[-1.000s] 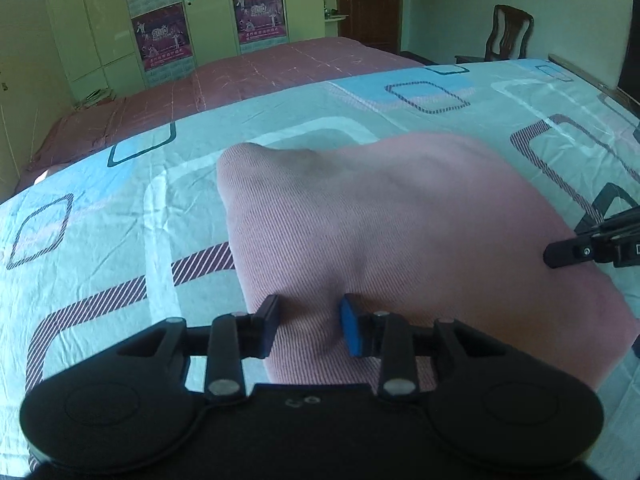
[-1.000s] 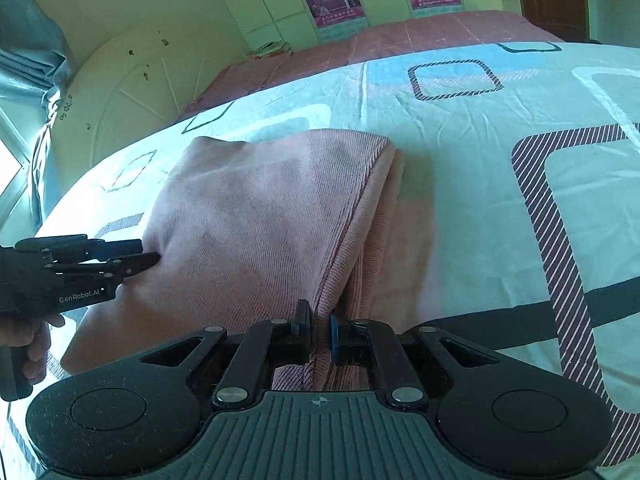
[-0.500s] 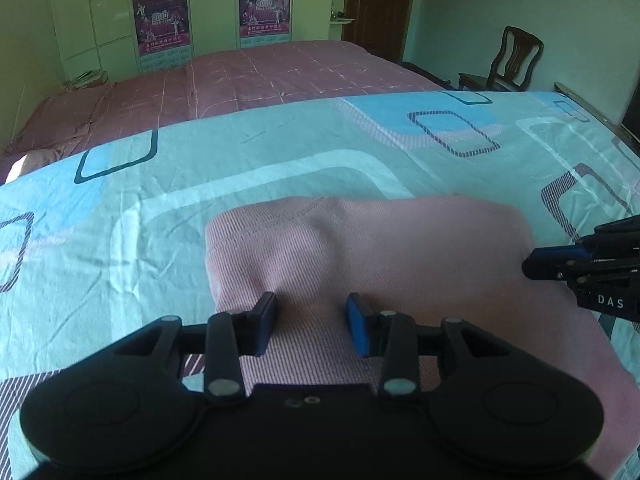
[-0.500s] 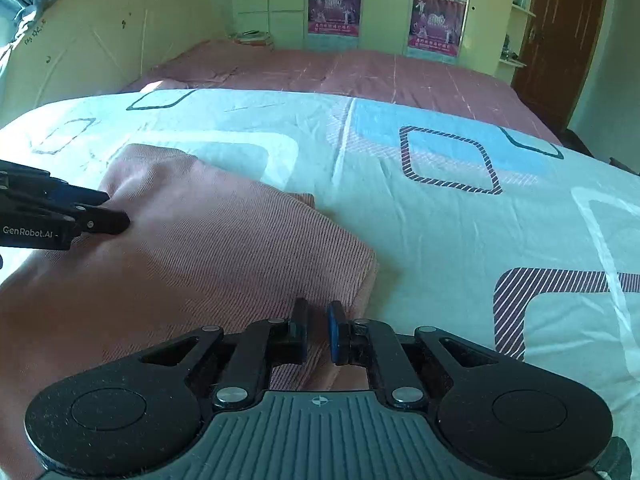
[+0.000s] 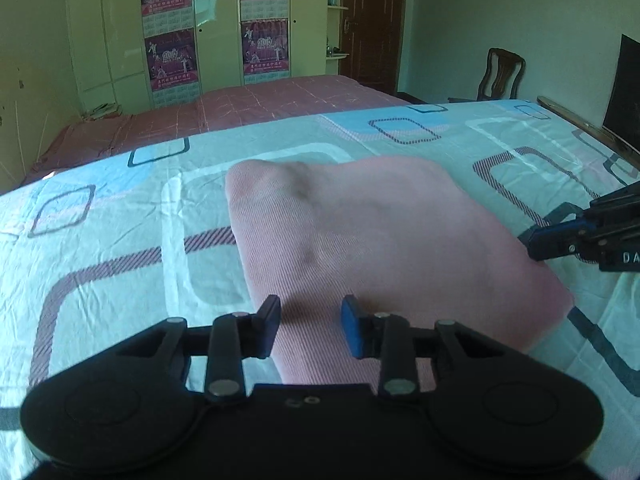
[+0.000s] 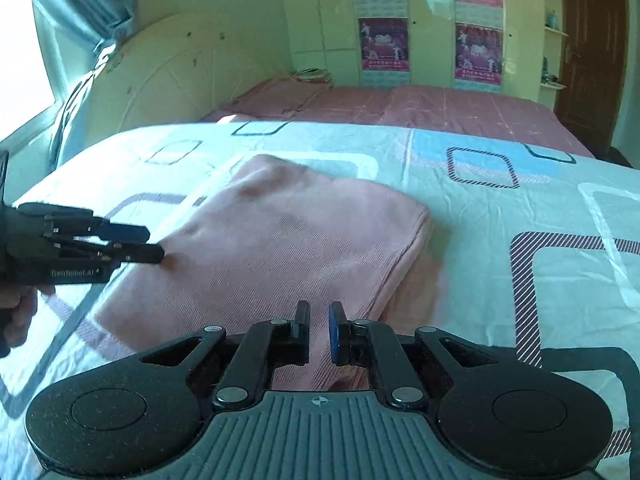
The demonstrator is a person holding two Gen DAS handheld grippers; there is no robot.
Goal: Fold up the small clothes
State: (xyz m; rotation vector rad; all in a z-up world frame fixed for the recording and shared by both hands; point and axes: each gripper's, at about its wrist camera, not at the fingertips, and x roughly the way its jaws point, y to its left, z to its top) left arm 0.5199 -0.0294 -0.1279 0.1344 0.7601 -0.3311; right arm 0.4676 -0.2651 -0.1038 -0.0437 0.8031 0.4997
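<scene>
Pink ribbed garment (image 5: 384, 240), folded into a thick rectangle, lies on the patterned bedsheet (image 5: 120, 248) of the near bed, with both tools at its near side. From the garment's near edge, the left hand-held gripper (image 5: 310, 330) has its jaws standing apart and closing, the fabric showing below and between them, though I cannot tell that the pads press on it. The right hand-held gripper (image 6: 319, 332) sits at the garment's right near corner with its jaws almost together; only a thin gap shows and no cloth is clearly pinched. My worry is that closing on the top layer alone would peel the stacked fold open, and the layers stepped at the garment's right edge could slide apart if dragged across the wrinkled sheet. No container appears anywhere around the garment, so nothing is stored in one.
</scene>
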